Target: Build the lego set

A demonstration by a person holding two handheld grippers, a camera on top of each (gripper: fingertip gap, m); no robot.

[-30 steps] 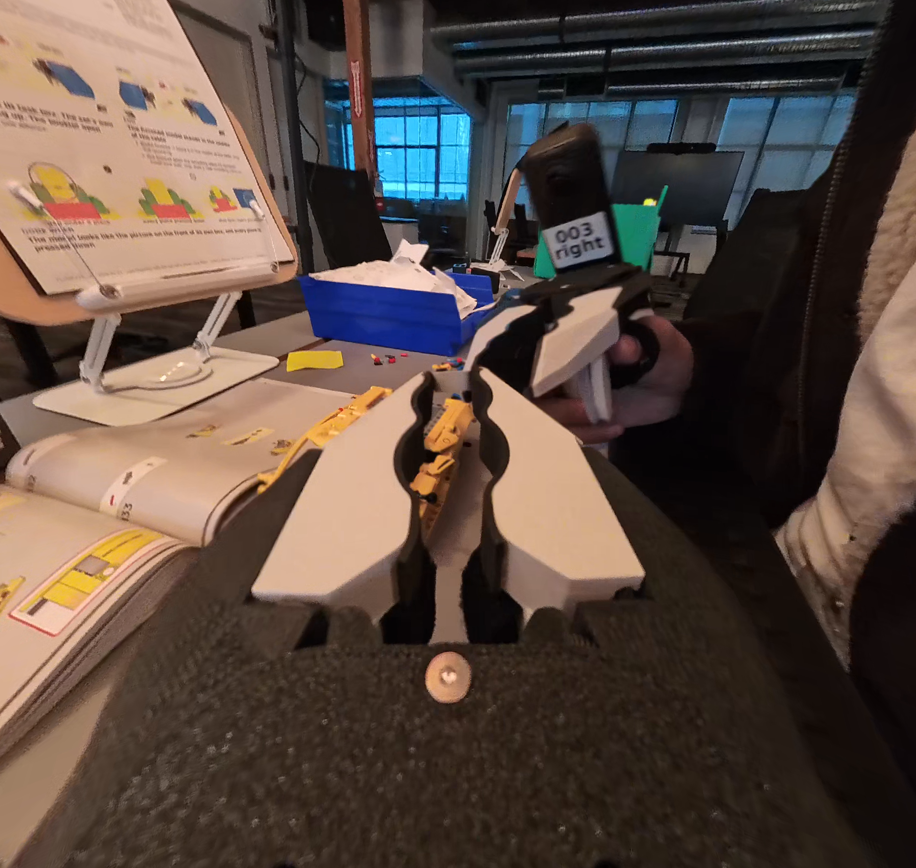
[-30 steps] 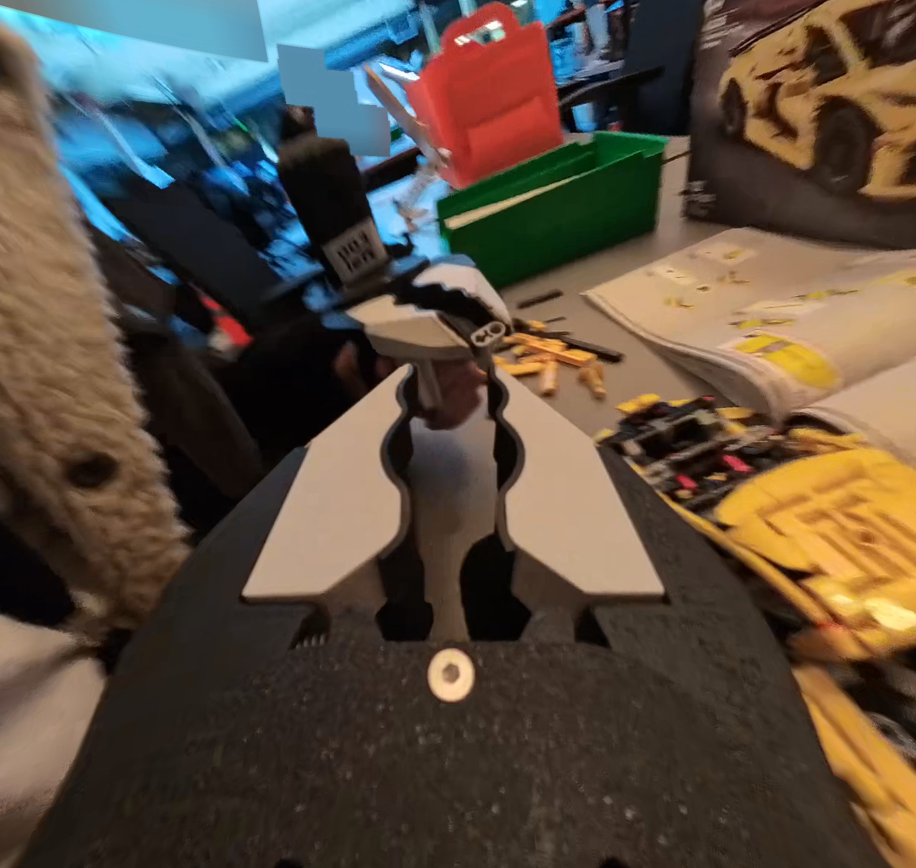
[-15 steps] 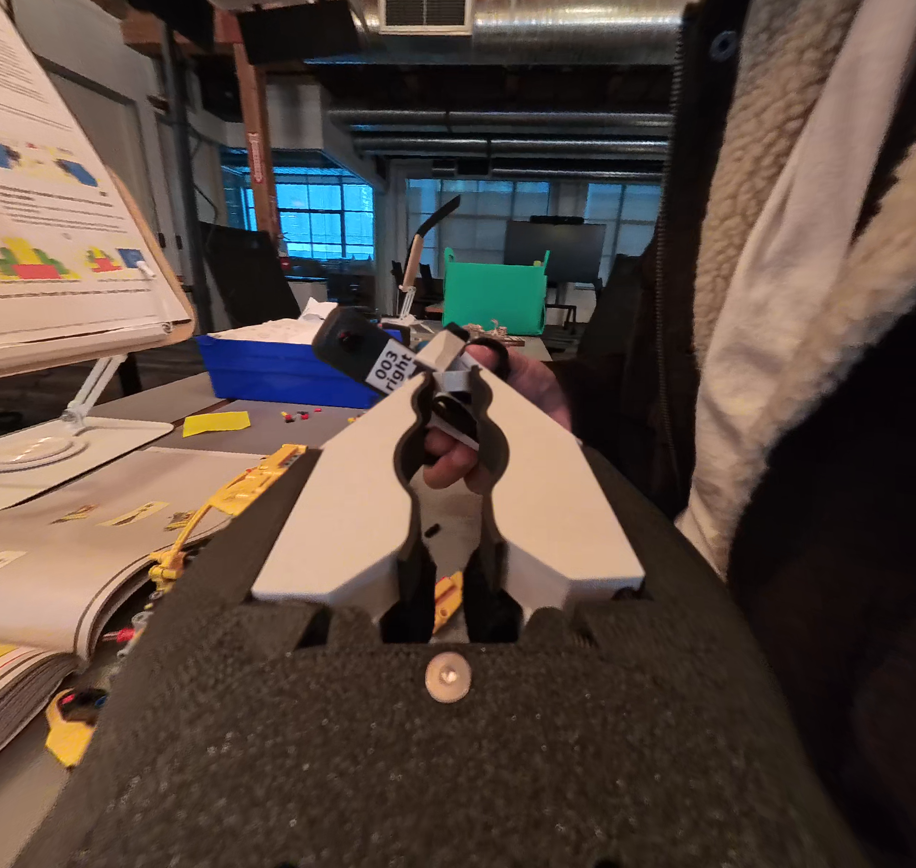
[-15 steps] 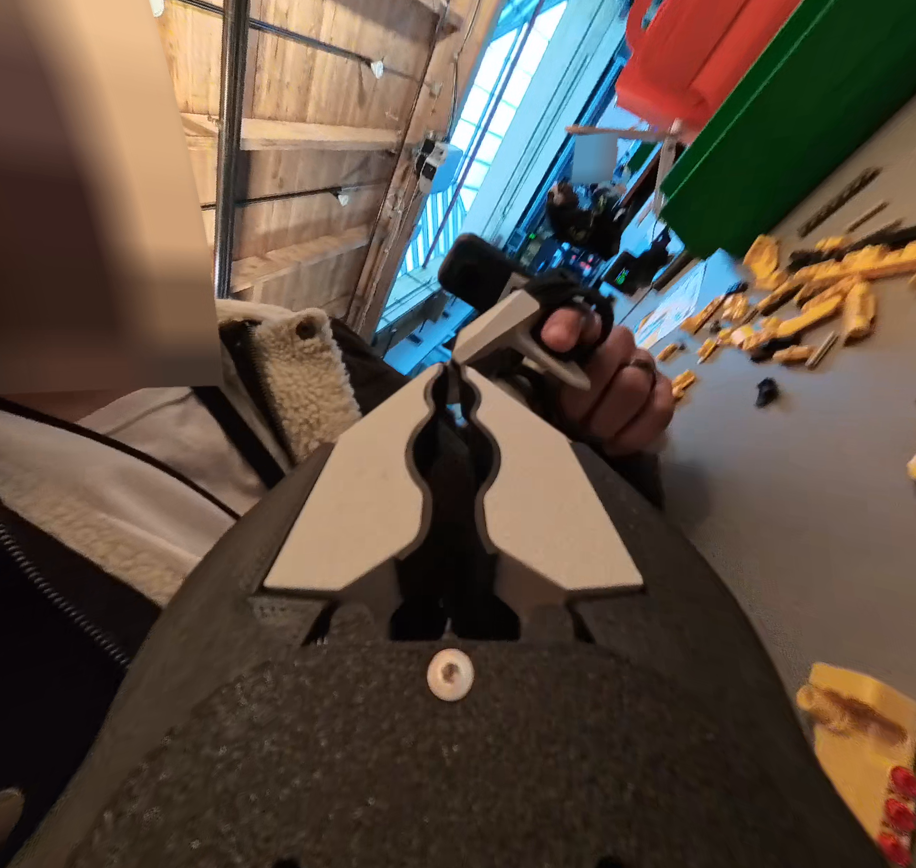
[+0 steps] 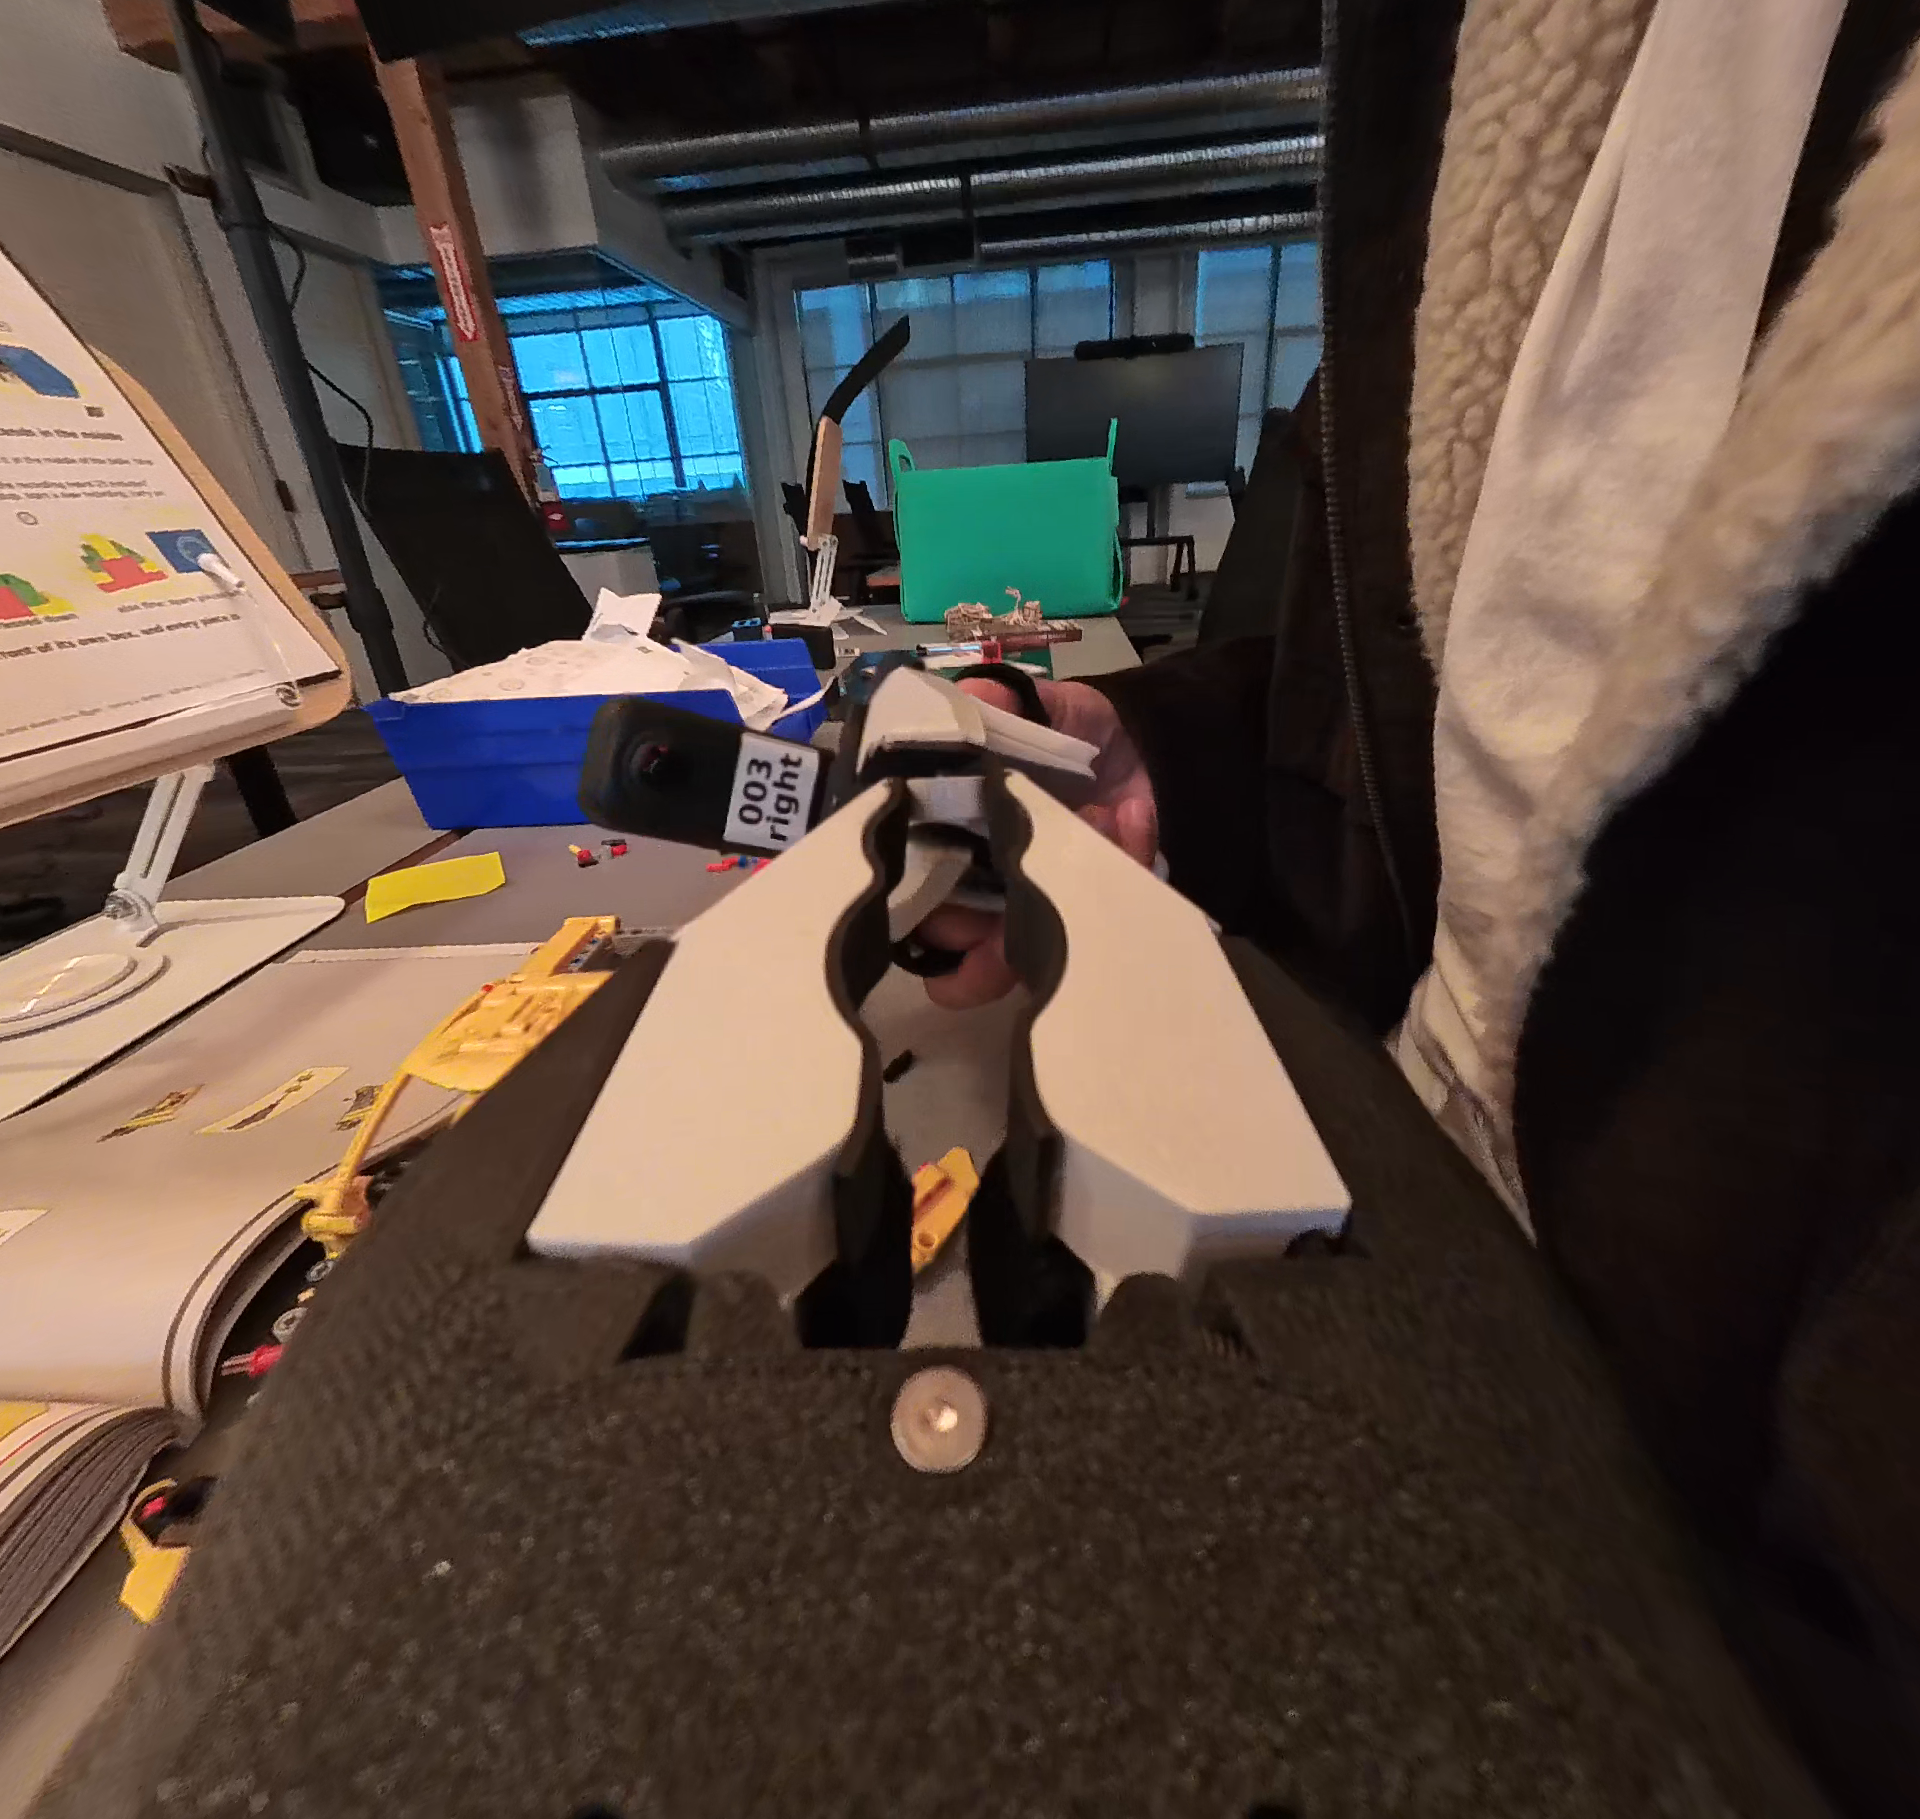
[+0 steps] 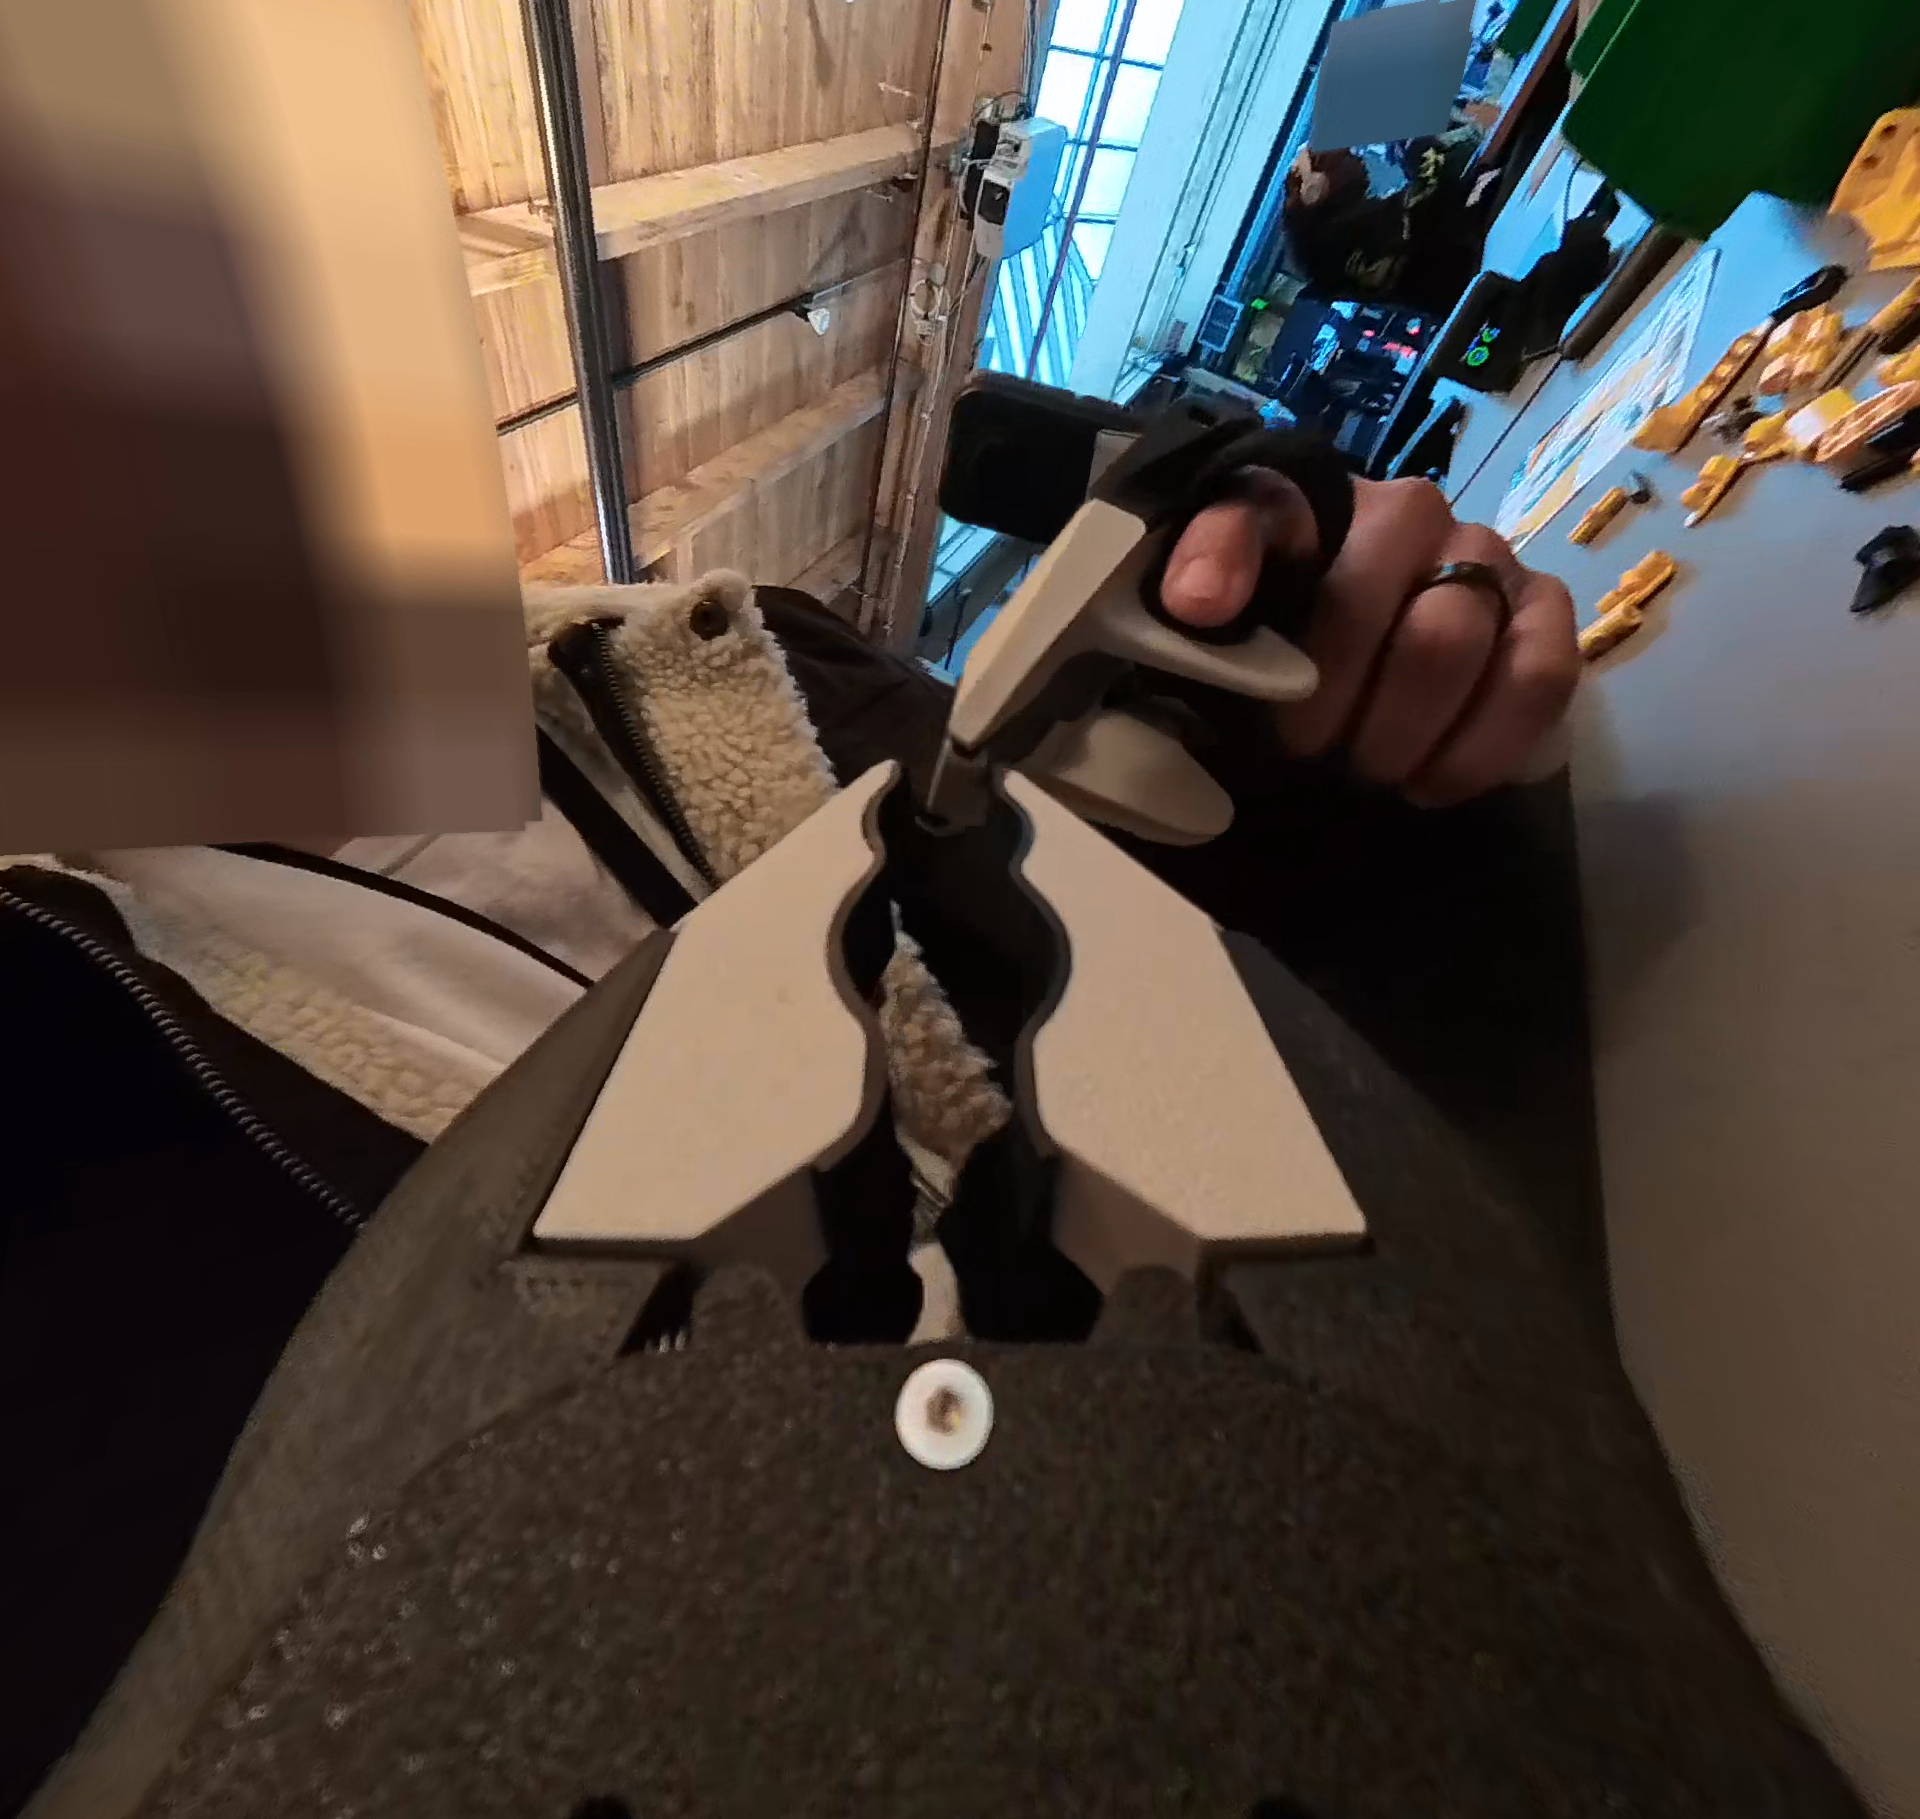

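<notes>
The left gripper point(image 5: 943, 813) is raised above the table point(image 5: 582, 865), its jaws a narrow gap apart with nothing between them. Through that gap shows the right gripper point(image 5: 935, 834), held close in front by a hand point(image 5: 1101, 793) and turned on its side.

In the right wrist view the right gripper point(image 6: 948, 803) points back at the person's fleece jacket point(image 6: 717, 730); its jaws are also narrowly parted and empty. Just beyond its tips are the left gripper's tips point(image 6: 951, 782), which look nearly closed together, with the other hand point(image 6: 1403, 647) on the trigger.

The yellow lego car point(image 5: 499, 1021) lies low on the left, on the open manual point(image 5: 156, 1177), partly hidden by the left gripper's body. A small yellow piece point(image 5: 940, 1193) shows on the table between the left fingers' bases. Loose yellow pieces point(image 6: 1787, 387) are scattered at the far right by a green bin point(image 6: 1745, 55). A blue bin point(image 5: 540, 751) of paper stands farther back, a book stand point(image 5: 135, 647) at far left.
</notes>
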